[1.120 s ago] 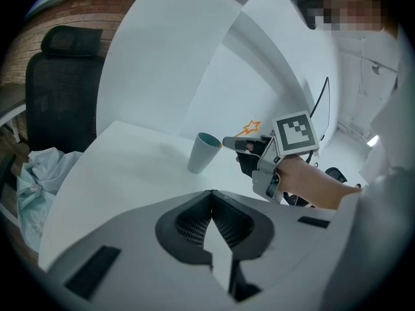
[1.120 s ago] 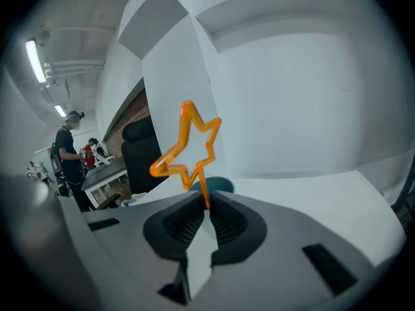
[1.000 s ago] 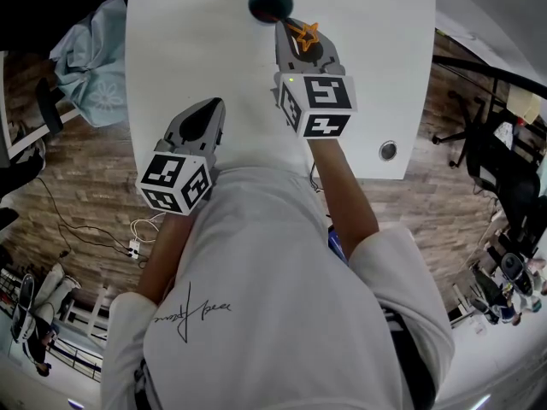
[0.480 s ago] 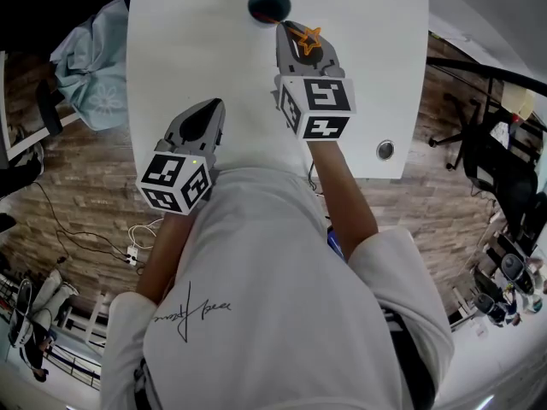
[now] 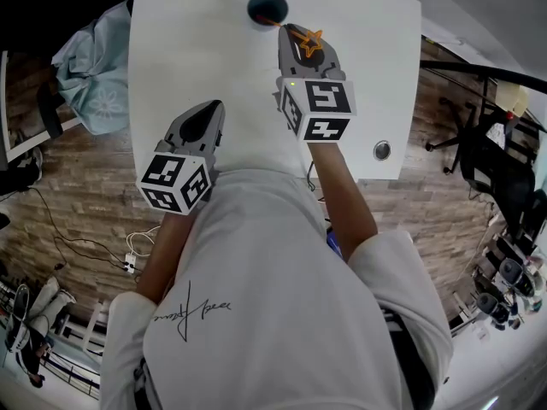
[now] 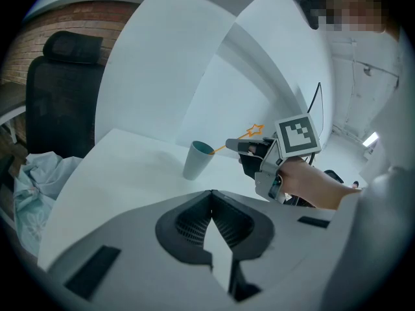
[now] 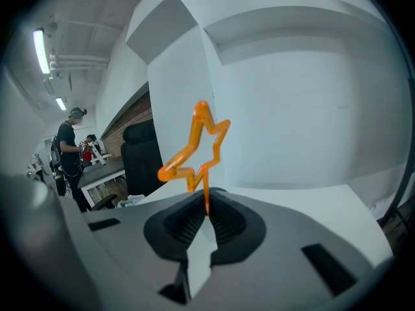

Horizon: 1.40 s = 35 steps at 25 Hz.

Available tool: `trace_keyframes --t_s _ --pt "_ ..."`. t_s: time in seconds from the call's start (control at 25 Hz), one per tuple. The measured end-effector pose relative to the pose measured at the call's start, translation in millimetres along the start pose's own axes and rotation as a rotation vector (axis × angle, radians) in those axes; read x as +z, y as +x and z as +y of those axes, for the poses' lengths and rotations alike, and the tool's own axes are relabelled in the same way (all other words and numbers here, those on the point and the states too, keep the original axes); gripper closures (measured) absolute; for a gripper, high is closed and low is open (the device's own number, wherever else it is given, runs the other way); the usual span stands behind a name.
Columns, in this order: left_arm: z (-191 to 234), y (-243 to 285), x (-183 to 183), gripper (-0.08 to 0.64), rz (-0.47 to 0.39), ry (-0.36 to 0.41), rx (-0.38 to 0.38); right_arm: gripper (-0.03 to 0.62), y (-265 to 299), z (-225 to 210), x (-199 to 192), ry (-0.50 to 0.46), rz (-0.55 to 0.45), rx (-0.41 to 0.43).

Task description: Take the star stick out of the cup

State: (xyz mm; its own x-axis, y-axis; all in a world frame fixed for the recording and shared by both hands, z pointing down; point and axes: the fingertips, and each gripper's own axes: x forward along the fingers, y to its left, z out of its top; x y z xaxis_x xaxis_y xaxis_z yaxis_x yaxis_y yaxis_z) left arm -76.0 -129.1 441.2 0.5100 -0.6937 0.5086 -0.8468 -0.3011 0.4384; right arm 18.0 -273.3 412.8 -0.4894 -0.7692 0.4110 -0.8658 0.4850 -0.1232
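Note:
A teal cup (image 5: 267, 7) stands upright at the far side of the white table (image 5: 188, 49); in the left gripper view the cup (image 6: 196, 160) sits left of the right gripper (image 6: 235, 146). My right gripper (image 5: 286, 31) is shut on the orange star stick (image 5: 306, 39), just to the right of the cup, with the stick's lower end still at the cup's rim. In the right gripper view the star (image 7: 194, 146) rises straight from the closed jaws (image 7: 206, 209). My left gripper (image 5: 205, 118) rests shut and empty near the table's front edge; its jaws (image 6: 211, 193) meet at the tip.
A round grommet (image 5: 381, 150) sits in the table's right front corner. A pale blue cloth (image 5: 94, 67) lies left of the table, and a black office chair (image 6: 61, 92) stands beyond it. More chairs (image 5: 504, 186) are at the right. People stand far off (image 7: 68, 148).
The right gripper with the star stick has shifted slightly away from the cup. The left gripper has stayed still.

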Motion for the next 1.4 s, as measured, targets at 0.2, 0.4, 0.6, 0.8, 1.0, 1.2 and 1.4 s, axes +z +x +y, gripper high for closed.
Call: trace_keyframes --t_s 0.2,0.4,0.6,0.8,1.0,1.2,1.4 --pt "-4.5 -2.8 1.5 0.552 -0.014 0.004 -0.005 0.566 -7.0 0.0 4.5 -0.011 -0.009 -0.004" --pt "-6.1 -6.9 2.1 0.552 -0.027 0.009 -0.009 0.566 -11.8 3.1 8.9 -0.023 -0.02 -0.007" --pt "-7.0 -10.6 3.5 0.552 -0.041 0.013 -0.009 0.566 -16.6 3.0 15.5 -0.032 -0.036 -0.014" --pt "-9.8 -12.6 5.7 0.552 -0.059 0.016 -0.009 0.566 -22.8 2.0 21.7 -0.044 -0.051 -0.017" --pt "-11.8 -17.7 6.1 0.552 -0.07 0.021 -0.014 0.566 -29.3 7.5 25.3 -0.051 -0.062 -0.018" --pt "-15.7 -20.3 6.7 0.552 -0.083 0.03 -0.021 0.566 -36.9 9.8 28.8 -0.058 -0.076 -0.02" --pt "-20.5 -25.6 5.0 0.552 -0.094 0.03 -0.031 0.566 -46.5 11.6 32.0 -0.065 -0.091 -0.026"
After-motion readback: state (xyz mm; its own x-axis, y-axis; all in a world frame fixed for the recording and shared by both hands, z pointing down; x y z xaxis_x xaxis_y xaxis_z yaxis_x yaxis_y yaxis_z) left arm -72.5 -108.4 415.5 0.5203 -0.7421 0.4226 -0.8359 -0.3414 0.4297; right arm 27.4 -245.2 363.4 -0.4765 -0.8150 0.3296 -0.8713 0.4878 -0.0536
